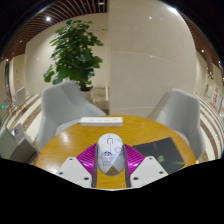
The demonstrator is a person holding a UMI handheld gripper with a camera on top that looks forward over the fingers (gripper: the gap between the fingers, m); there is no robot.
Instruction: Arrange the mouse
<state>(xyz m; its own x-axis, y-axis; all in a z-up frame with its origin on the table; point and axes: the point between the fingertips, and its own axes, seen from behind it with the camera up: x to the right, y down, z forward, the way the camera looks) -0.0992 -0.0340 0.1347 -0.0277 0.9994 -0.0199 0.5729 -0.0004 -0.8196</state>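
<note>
A white computer mouse (110, 150) sits between my gripper's (110, 154) two fingers, its front pointing away from me. Both magenta pads (88, 157) press against its sides, so the gripper is shut on it. The mouse is over the near part of a round wooden table (70, 140). I cannot tell whether it rests on the table or is held just above it. A black mouse mat (162, 152) lies on the table just to the right of the fingers.
A white keyboard (103, 121) lies at the table's far edge. Two light grey chairs (62, 105) (178, 110) stand behind the table, left and right. A potted green plant (72, 50) stands beyond the left chair.
</note>
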